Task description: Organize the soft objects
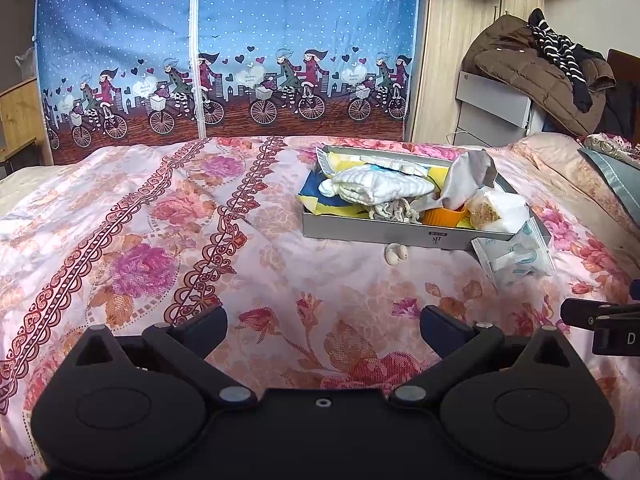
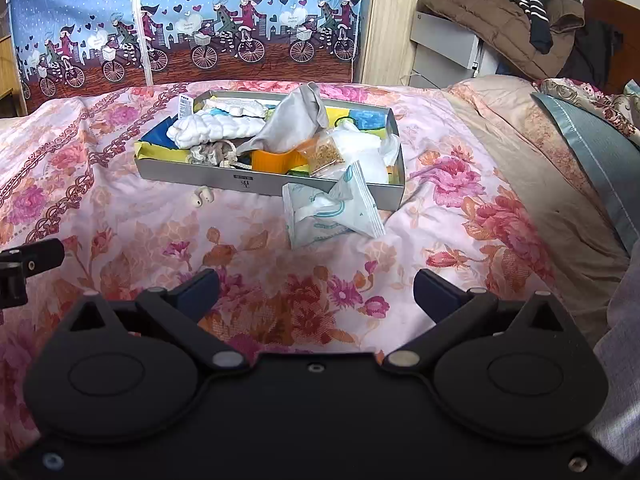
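A grey tray (image 1: 384,236) (image 2: 192,174) sits on the flowered bedspread, holding a white folded cloth (image 1: 380,188) (image 2: 216,126), a grey cloth (image 1: 468,180) (image 2: 292,120), an orange cup (image 1: 444,216) (image 2: 272,162), a clear bag of brown grains (image 2: 326,152) and other soft items. A white-and-teal packet (image 1: 516,256) (image 2: 328,212) leans on the tray's near right corner. A small cream object (image 1: 396,254) (image 2: 202,198) lies before the tray. My left gripper (image 1: 323,328) and right gripper (image 2: 316,292) are open, empty, well short of the tray.
The bedspread (image 1: 160,240) spreads wide to the left. A blue bicycle-print fabric wardrobe (image 1: 224,60) stands behind the bed. A brown coat (image 2: 492,20) lies on grey drawers at the back right. A pillow (image 2: 592,140) lies at right.
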Demonstrator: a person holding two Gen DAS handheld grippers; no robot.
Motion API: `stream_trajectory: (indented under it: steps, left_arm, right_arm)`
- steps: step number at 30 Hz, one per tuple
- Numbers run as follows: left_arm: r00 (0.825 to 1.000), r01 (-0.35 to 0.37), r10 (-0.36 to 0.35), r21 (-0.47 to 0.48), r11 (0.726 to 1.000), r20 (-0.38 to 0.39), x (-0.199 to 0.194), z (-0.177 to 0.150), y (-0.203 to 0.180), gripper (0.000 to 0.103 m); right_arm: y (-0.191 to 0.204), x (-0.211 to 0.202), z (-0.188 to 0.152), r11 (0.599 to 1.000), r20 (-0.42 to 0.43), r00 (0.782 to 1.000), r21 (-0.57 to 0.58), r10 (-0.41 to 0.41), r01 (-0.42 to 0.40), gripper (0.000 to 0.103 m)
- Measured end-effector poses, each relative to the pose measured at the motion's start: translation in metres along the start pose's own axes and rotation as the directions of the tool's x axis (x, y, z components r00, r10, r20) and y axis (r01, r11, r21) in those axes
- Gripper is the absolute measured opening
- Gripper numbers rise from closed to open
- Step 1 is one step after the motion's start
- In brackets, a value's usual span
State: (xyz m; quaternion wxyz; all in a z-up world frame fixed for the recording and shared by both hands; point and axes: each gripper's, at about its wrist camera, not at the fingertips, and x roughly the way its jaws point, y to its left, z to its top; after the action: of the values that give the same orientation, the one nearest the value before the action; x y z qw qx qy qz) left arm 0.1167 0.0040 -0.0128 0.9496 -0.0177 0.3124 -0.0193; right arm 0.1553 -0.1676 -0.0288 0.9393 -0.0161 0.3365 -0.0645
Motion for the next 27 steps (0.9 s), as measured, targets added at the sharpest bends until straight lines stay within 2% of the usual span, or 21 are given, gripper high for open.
stream_trajectory:
  steps: [27]
  left_arm:
    - [1.0, 0.001, -0.001, 0.002, 1.0, -0.004, 0.0009, -0.0008, -0.001, 0.102]
  right_arm:
    - [0.0001, 0.0017, -0.0048, 1.0, -0.006, 1.0, -0.008, 0.0, 0.0, 0.103]
